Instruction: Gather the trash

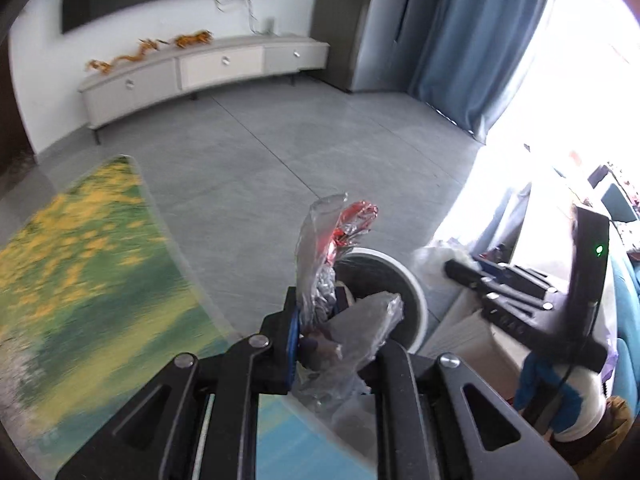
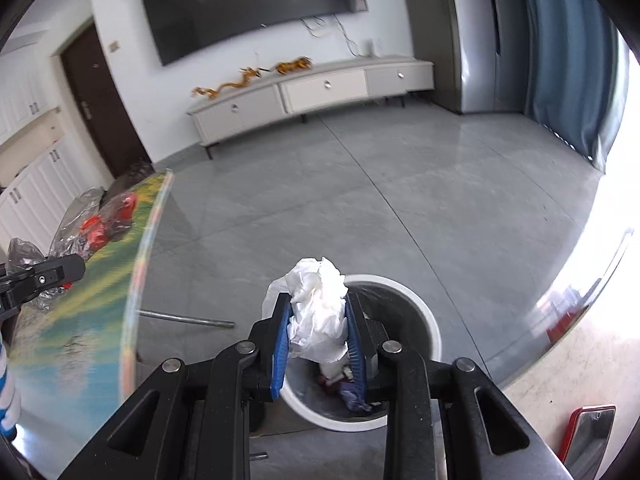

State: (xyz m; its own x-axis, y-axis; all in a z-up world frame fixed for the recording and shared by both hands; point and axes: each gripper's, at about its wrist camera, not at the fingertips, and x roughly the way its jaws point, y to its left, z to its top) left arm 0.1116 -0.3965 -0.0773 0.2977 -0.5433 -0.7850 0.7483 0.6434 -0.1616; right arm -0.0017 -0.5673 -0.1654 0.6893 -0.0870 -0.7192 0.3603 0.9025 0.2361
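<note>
I am holding the right gripper (image 2: 318,326) with its fingers pinching a crumpled white tissue (image 2: 318,312) directly over the white bin (image 2: 430,332) at lower centre, so this hand is nearer. The left gripper (image 1: 316,312) is pinching a clear plastic wrapper (image 1: 320,256), upright, with the bin just beyond; the desk (image 1: 80,264) edge lies left.

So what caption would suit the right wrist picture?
Right gripper holds crumpled white tissue above a white trash bin.
</note>
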